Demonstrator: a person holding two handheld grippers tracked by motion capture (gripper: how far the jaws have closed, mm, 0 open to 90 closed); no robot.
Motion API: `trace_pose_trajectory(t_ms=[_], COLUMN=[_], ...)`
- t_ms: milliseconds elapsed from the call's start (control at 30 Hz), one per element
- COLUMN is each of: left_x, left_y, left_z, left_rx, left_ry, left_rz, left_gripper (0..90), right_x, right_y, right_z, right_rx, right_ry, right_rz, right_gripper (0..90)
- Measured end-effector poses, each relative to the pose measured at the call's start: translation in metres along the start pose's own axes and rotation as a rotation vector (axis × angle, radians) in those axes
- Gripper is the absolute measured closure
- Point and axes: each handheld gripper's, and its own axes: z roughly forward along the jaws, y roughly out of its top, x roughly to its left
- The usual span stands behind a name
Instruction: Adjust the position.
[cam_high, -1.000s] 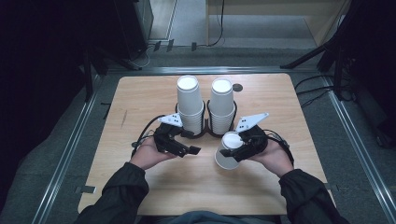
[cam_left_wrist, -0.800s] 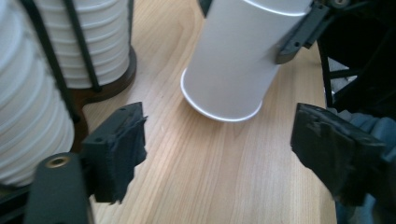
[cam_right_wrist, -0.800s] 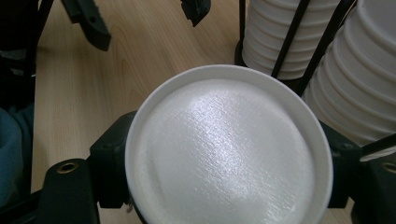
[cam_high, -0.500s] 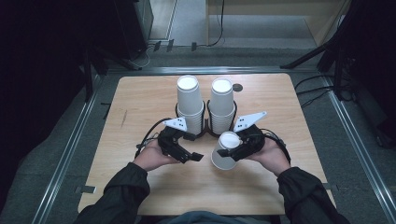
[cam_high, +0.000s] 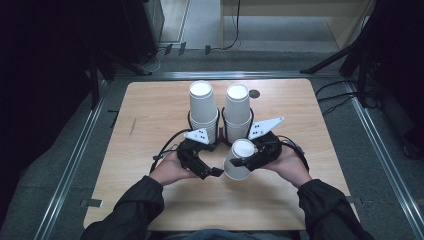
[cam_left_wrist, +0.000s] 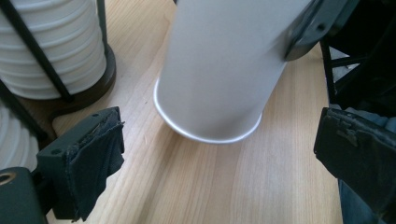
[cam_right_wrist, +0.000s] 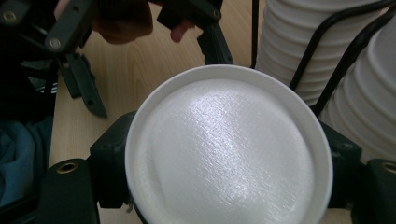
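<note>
On the wooden counter (cam_high: 150, 125), largest item first, I log the following.

Counter: light wood, rounded corners, set between metal rails on a grey floor; a small dark round spot (cam_high: 254, 93) sits near its far edge.

Two cup stacks: the left stack (cam_high: 203, 107) and the right stack (cam_high: 237, 110), both white paper cups nested upside down, stand side by side at the counter's middle in a black wire holder (cam_left_wrist: 70, 88) with a dark round base.

Single white cup (cam_high: 240, 160): upside down, tilted, its rim off the wood on the near side in the left claw view, just in front of the right stack. In the right claw view its flat bottom faces the camera, close up.

Right claw (cam_high: 245, 161): I read its jaws as closed against the single cup's sides, one pad on each flank, with my right hand (cam_high: 287, 165) behind it.

Left claw (cam_high: 207, 167): jaws spread wide and carrying nothing, the cup lying just beyond them, apart from both pads (cam_left_wrist: 91, 158). My left hand (cam_high: 170, 170) grips it.

Cables: black, trailing from each claw across the wood.
</note>
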Motion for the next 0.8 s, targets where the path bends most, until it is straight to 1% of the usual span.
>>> trace_pose_trajectory(t_ms=[33, 100, 167, 200, 233, 267, 300, 400, 433, 500, 567, 633, 667, 700, 800], left_x=[0.001, 0.001, 0.002, 0.001, 0.001, 0.001, 0.001, 0.0, -0.001, -0.003, -0.003, -0.005, -0.006, -0.006, -0.006], left_y=[0.0, 0.0, -0.001, -0.001, -0.001, -0.001, 0.0, 0.0, 0.0, 0.001, 0.002, 0.002, 0.003, 0.003, 0.003], left_z=[0.0, 0.0, 0.002, 0.003, 0.003, 0.006, 0.007, 0.009, 0.011, 0.011, 0.012, 0.013, 0.015, 0.015, 0.021], left_rx=[-0.008, -0.013, -0.015, -0.013, -0.013, -0.009, -0.01, -0.011, -0.015, -0.018, -0.023, -0.031, -0.033, -0.033, -0.023], left_ry=[-0.013, -0.017, -0.024, -0.023, -0.023, -0.015, -0.019, -0.029, -0.035, -0.037, -0.04, -0.037, -0.05, -0.05, -0.064], left_rz=[-0.006, -0.012, -0.007, -0.007, -0.007, -0.005, -0.005, -0.003, 0.005, 0.012, 0.014, 0.029, 0.026, 0.026, 0.023], left_gripper=[1.8, 1.8, 1.8, 1.8, 1.8, 1.9, 1.9, 1.9, 1.9, 1.9, 1.9, 1.9, 1.9, 1.9, 1.8], right_x=[0.001, 0.0, 0.0, 0.0, 0.0, 0.003, 0.004, 0.008, 0.012, 0.014, 0.014, 0.015, 0.016, 0.016, 0.017], right_y=[0.005, 0.007, 0.012, 0.014, 0.014, 0.017, 0.018, 0.021, 0.023, 0.023, 0.023, 0.024, 0.024, 0.024, 0.026], right_z=[-0.002, -0.003, -0.004, -0.004, -0.004, -0.002, -0.002, 0.001, 0.002, 0.003, 0.003, 0.001, 0.0, 0.0, -0.003], right_rx=[-0.004, -0.01, -0.035, -0.039, -0.039, -0.046, -0.048, -0.043, -0.052, -0.05, -0.052, -0.062, -0.063, -0.063, -0.092], right_ry=[-0.001, 0.002, 0.018, 0.028, 0.028, 0.047, 0.052, 0.053, 0.059, 0.062, 0.062, 0.073, 0.071, 0.071, 0.084], right_rz=[-0.018, -0.02, -0.022, -0.023, -0.023, -0.032, -0.038, -0.051, -0.056, -0.062, -0.062, -0.057, -0.052, -0.052, -0.05], right_gripper=[24.4, 24.4, 24.4, 24.4, 24.4, 24.4, 24.4, 24.4, 24.4, 24.4, 24.4, 24.4, 24.5, 24.5, 24.5])
